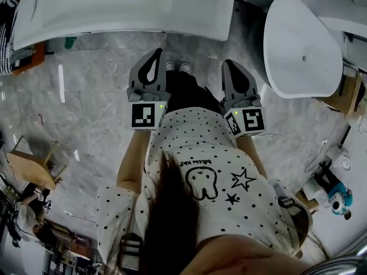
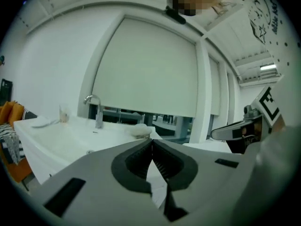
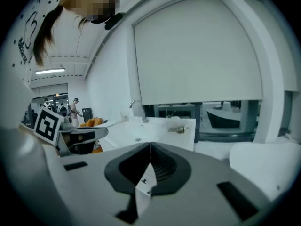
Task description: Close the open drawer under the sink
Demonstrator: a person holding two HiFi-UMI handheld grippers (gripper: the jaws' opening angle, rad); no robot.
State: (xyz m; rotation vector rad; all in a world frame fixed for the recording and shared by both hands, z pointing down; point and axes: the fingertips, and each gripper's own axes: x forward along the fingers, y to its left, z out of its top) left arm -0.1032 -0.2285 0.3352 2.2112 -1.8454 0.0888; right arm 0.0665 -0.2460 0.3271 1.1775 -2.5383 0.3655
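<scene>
Seen from the head view, my left gripper (image 1: pixel 153 54) and right gripper (image 1: pixel 230 66) are held side by side in front of the person's body, above the grey floor, both pointing toward the white sink (image 1: pixel 126 7). Each pair of jaws meets at the tips with nothing between them. From the left gripper view the shut left gripper (image 2: pixel 151 142) faces the sink top (image 2: pixel 61 135) and its chrome faucet (image 2: pixel 96 109). The right gripper (image 3: pixel 150 147) faces the same sink (image 3: pixel 155 131) from further right. No view shows a drawer; the sink top hides whatever lies beneath it.
A white freestanding tub (image 1: pixel 301 44) stands to the right of the sink. A wooden stool (image 1: pixel 31 168) sits on the marble floor (image 1: pixel 86 107) at the left. A large pale window blind (image 2: pixel 146 69) hangs behind the sink. A person (image 3: pixel 75 105) stands far off.
</scene>
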